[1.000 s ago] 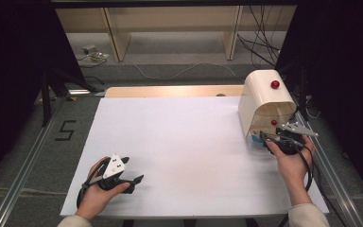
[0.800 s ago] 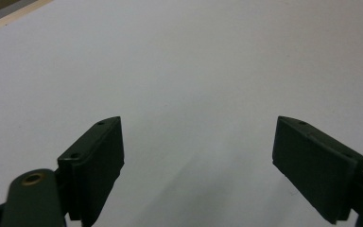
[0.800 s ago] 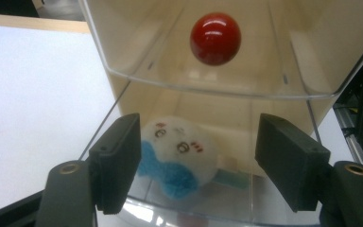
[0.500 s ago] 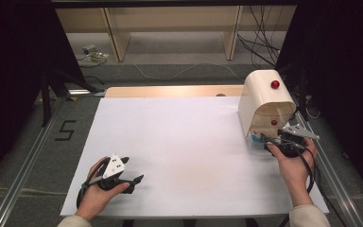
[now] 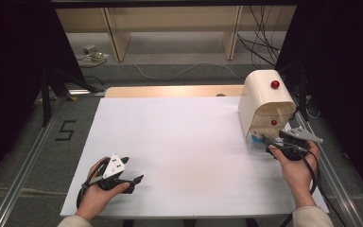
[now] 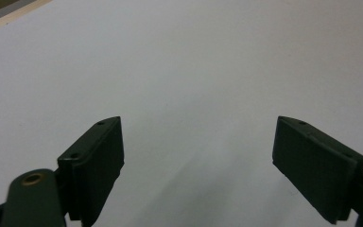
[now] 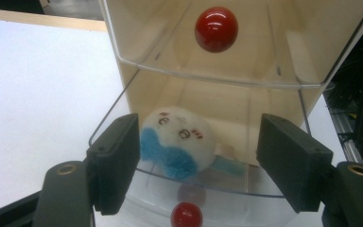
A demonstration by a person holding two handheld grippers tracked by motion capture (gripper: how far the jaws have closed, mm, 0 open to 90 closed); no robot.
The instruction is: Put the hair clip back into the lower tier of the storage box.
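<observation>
In the high view, a cream box with a rounded top stands at the right edge of the white table, and its open front faces the person. A red knob sits on the curved top of the box, and a second small red knob shows lower, in the front opening. The right gripper is held level just in front of this opening and points into it, with the grey plate on top and a black cable going back over the hand. The left gripper rests on the table far from the box, near the front edge, and points toward the box side. In the left gripper view, its two black jaws stand wide apart with nothing between them, and under them is the plain, smooth table. In the right gripper view, the box has clear, shiny plastic walls over a cream back, with one red ball knob on the raised clear flap and another red ball knob on the lower clear tray. A small soft toy lies inside the box on this tray: it is round, fluffy and white, with a blue furry patch and a small printed face that looks out toward the gripper; its long axis runs across the opening. The jaws have just been opening and now stand spread on both sides of the toy, outside the clear wall, not pressing it.
</observation>
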